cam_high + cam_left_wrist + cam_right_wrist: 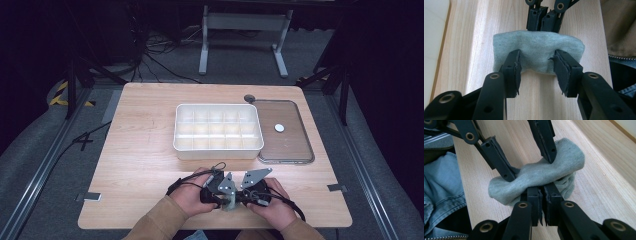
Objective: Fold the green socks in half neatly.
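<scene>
At the near edge of the light wooden desk [145,150], both hands bring the grippers together over a small pale grey-green knitted cloth [536,53]. The left gripper [537,63] stands open, its jaws spread inside the cloth's opening (one tip on each side). The right gripper [542,192] is closed, pinching the cloth's edge. Farther back sit a white plastic compartment box [218,131] and, just beside it, a clear flat lid [285,131].
</scene>
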`<action>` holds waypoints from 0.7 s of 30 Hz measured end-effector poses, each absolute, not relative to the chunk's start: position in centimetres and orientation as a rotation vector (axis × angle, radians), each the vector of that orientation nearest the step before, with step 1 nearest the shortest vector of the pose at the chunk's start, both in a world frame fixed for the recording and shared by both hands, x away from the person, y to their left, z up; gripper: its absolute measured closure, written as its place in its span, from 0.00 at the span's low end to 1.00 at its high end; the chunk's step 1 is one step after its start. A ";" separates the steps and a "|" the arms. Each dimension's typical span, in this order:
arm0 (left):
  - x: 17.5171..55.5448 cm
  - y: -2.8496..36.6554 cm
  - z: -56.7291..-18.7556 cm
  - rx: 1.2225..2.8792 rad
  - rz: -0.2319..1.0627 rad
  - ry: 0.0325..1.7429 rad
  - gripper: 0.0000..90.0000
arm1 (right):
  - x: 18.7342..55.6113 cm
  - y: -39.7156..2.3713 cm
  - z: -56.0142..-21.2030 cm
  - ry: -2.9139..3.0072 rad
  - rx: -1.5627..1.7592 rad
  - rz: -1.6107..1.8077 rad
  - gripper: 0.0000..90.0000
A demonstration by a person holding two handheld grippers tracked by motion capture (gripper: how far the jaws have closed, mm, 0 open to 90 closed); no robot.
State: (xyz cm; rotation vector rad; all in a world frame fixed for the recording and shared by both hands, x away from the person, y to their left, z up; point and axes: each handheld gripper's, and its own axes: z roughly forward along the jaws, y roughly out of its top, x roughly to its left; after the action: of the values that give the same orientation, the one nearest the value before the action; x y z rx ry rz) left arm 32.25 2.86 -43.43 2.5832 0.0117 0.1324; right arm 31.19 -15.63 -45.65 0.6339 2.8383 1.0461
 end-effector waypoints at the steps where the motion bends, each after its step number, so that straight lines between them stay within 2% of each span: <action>1: 32.3 2.9 -43.3 2.581 0.110 0.004 0.62 | 31.2 -15.6 -45.6 2.838 0.631 1.044 0.94; 5: 32.2 2.5 -43.4 2.580 0.126 0.013 0.62 | 31.2 -15.7 -45.7 2.837 0.642 1.051 0.95; 10: 32.9 2.6 -44.2 2.586 0.038 0.109 0.61 | 31.1 -15.1 -45.4 2.833 0.651 0.978 0.95; 14: 32.7 2.5 -44.1 2.591 0.044 0.121 0.61 | 31.0 -15.2 -45.4 2.838 0.653 0.989 0.95; 19: 32.8 2.7 -43.9 2.593 0.036 0.138 0.62 | 31.2 -16.0 -45.0 2.809 0.733 1.015 0.83; 21: 33.0 3.1 -44.1 2.581 0.033 0.157 0.62 | 31.2 -16.4 -44.4 2.785 0.750 1.041 0.83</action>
State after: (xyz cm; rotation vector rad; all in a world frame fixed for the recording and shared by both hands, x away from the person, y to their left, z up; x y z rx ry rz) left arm 33.04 3.08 -44.07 2.5814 0.1568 0.0330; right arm 31.21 -16.36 -44.37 0.7503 2.7853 1.0409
